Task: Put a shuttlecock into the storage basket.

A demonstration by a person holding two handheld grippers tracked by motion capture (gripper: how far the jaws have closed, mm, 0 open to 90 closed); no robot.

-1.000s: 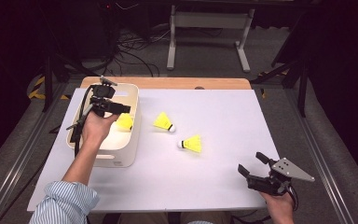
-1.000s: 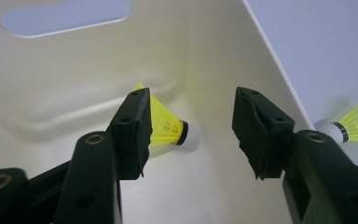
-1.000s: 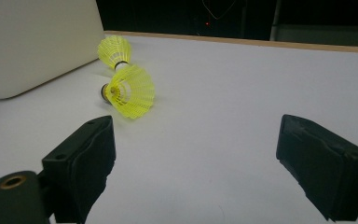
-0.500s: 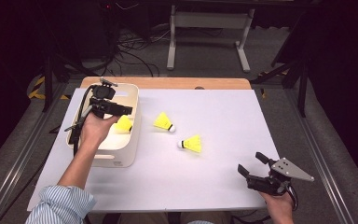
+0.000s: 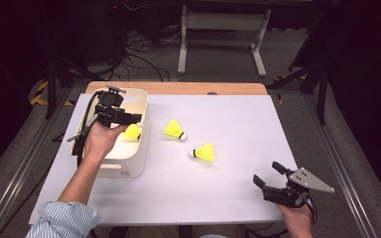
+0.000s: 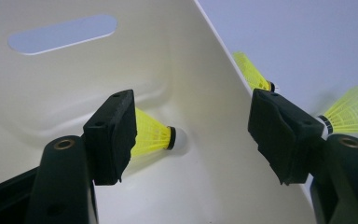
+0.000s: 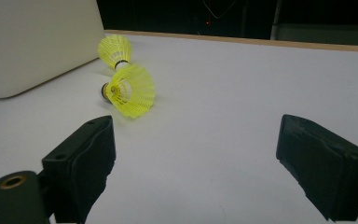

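A white bin (image 5: 141,148) stands at the table's left. My left gripper (image 5: 131,121) hovers over it, open, and its jaws have just been opening. A yellow shuttlecock (image 5: 132,132) lies in the bin below the jaws. In the left gripper view this shuttlecock (image 6: 154,135) rests on the bin's floor with its cork against the wall (image 6: 205,84), partly behind one pad and not pressed by either. Two more yellow shuttlecocks (image 5: 173,129) (image 5: 204,151) lie on the table right of the bin. My right gripper (image 5: 268,173) rests at the front right, open and holding nothing, pointing at the nearer shuttlecock (image 7: 130,91).
The white tabletop (image 5: 238,124) has a wooden strip (image 5: 178,88) along its far edge. A metal stand (image 5: 223,29) and cables sit on the floor behind the table. Metal rails run along both sides.
The shuttlecock under my left gripper has sunk slightly into the bin, and the left hand shifted a little. The right hand and the two shuttlecocks on the table stayed put.
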